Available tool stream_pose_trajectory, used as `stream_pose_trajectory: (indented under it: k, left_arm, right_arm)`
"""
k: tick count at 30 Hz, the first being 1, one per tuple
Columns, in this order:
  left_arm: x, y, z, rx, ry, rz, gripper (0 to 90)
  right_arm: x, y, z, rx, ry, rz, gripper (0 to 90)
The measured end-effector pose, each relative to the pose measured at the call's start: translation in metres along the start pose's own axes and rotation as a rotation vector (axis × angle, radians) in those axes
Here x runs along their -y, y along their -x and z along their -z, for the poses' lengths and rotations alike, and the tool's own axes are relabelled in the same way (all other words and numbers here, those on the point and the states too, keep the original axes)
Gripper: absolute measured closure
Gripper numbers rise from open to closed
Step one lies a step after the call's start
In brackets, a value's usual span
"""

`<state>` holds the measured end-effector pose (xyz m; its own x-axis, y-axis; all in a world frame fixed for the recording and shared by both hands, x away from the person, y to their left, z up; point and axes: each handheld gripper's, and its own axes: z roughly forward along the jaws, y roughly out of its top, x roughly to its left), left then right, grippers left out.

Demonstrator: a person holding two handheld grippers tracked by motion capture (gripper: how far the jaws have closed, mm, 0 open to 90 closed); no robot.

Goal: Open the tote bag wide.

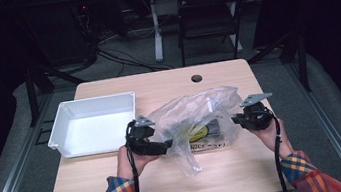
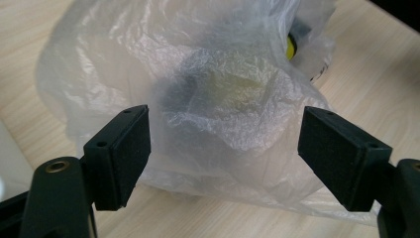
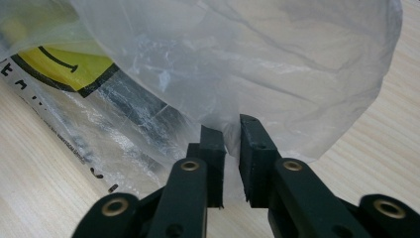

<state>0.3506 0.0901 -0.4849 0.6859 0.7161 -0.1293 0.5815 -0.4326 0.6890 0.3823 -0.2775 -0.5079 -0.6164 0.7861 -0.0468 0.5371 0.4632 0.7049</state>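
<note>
Right gripper (image 3: 230, 134) pinches the plastic bag (image 1: 197, 117), apparently; left gripper (image 2: 225, 148) gapes.

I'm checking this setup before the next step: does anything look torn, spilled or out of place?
Nothing stands out. The clear plastic bag lies crumpled on the table with its contents inside; no tear or spill shows. The right gripper pinches its film, the left gripper stands open, and the white bin sits square.

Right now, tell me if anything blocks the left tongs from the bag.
Nothing visible does. The left tongs stand open right at the bag, film bulging between the pads, untouched. The right tongs pinch its far side.
</note>
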Motion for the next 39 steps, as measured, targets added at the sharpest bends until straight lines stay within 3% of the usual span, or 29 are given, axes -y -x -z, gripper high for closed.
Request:
stream_pose_trajectory:
  k: [2, 3, 5, 11, 12, 14, 20, 25, 30, 32, 34, 39]
  left_arm:
    - [0.001, 0.000, -0.004, -0.003, -0.017, -0.003, 23.3]
    - [0.003, 0.000, -0.017, -0.052, -0.040, -0.006, 26.4]
    - [0.005, -0.003, -0.024, -0.078, -0.044, 0.009, 38.2]
    - [0.008, -0.009, -0.033, -0.091, -0.037, 0.006, 77.2]
    - [0.008, -0.011, -0.033, -0.091, -0.041, -0.002, 77.2]
    - [0.009, -0.014, -0.032, -0.083, -0.030, 0.007, 87.6]
    - [0.010, -0.032, -0.025, -0.085, 0.009, 0.081, 89.3]
    - [0.012, -0.045, -0.025, -0.145, 0.028, 0.122, 89.5]
    - [0.013, -0.052, -0.025, -0.190, 0.034, 0.136, 89.6]
    - [0.013, -0.057, -0.025, -0.237, 0.038, 0.136, 89.6]
    - [0.014, -0.058, -0.024, -0.252, 0.039, 0.141, 89.7]
    - [0.015, -0.063, -0.025, -0.302, 0.022, 0.150, 89.7]
  right_arm:
    - [0.000, 0.000, 0.000, -0.003, -0.002, -0.003, 83.8]
    - [0.000, 0.000, -0.001, -0.002, -0.007, -0.004, 86.1]
    - [0.001, 0.000, -0.003, -0.005, -0.006, -0.006, 88.2]
    - [0.003, -0.005, -0.006, 0.006, -0.026, 0.011, 90.0]
    - [0.003, -0.005, -0.006, 0.006, -0.026, 0.011, 90.0]
    - [0.004, -0.005, -0.007, 0.007, -0.035, 0.015, 90.0]
    - [0.009, -0.002, -0.010, 0.011, -0.070, 0.016, 90.0]
    - [0.014, 0.002, -0.015, 0.010, -0.110, 0.004, 90.0]
    - [0.018, 0.006, -0.019, 0.024, -0.147, 0.004, 90.0]
    - [0.020, 0.009, -0.020, 0.038, -0.155, -0.001, 90.0]
    - [0.020, 0.011, -0.020, 0.043, -0.165, 0.004, 90.0]
    - [0.024, 0.018, -0.022, 0.110, -0.212, -0.007, 90.0]
